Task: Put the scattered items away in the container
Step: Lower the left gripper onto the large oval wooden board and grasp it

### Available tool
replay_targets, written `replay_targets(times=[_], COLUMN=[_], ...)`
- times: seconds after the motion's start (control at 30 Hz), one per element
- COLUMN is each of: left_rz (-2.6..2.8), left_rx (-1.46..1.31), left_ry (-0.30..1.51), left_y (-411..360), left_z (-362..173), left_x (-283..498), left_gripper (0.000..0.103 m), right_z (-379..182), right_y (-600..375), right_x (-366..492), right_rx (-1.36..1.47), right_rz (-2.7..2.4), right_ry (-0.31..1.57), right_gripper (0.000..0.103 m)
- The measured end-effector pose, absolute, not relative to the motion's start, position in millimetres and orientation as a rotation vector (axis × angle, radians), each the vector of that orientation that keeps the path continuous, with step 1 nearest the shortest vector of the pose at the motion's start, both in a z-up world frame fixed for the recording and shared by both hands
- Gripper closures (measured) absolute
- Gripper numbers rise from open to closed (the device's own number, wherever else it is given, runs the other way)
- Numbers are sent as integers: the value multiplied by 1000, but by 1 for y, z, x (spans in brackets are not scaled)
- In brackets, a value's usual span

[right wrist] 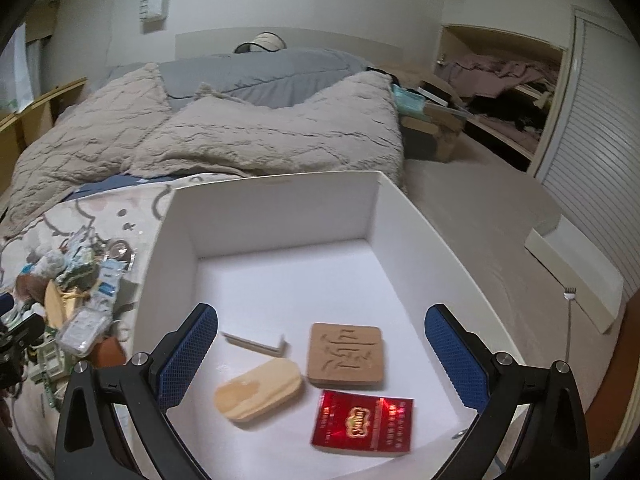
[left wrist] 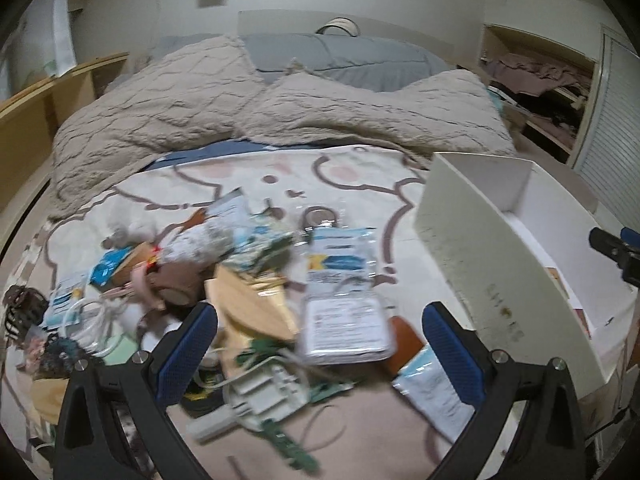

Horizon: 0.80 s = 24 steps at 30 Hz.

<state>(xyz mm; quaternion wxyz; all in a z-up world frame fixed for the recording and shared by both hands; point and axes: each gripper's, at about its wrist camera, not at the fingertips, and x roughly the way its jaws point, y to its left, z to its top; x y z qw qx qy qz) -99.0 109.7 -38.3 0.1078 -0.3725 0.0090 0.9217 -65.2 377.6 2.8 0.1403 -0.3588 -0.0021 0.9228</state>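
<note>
We see both hand-held grippers held over a bed covered by a cartoon-print sheet. The left hand-held gripper has its blue-padded fingers spread wide and grasps nothing; between and just ahead of its fingers lies the pile of scattered items, among them a clear plastic pack, a tan envelope, a green-and-white part and, beside its right finger, a white sachet. A black hair claw lies far to its left. The white container stands to the right of this gripper, its near wall close to the right finger. The right hand-held gripper is likewise released and empty, poised above the open container. On the container floor, between and just ahead of its fingers, we see a brown carved tile, a pale wooden oval block, a red packet and a small white folded card; the tile and the block lie just beside each other, the packet nearest the camera. The pile lies outside the container, to this gripper's left.
</note>
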Motion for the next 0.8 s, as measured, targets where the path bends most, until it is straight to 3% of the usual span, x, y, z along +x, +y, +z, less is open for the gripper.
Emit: replay_targets(times=[0.8], left_rz=[2909], left_rx=[-1136], left_ry=[-179], left_y=[-21], left_z=[-42], left_x=[-77], left_gripper=[0], right_z=[11], right_y=[258], right_x=[-62], right_rx=[-1007], right_rz=[2913], right_ry=[-279], right_gripper=[0])
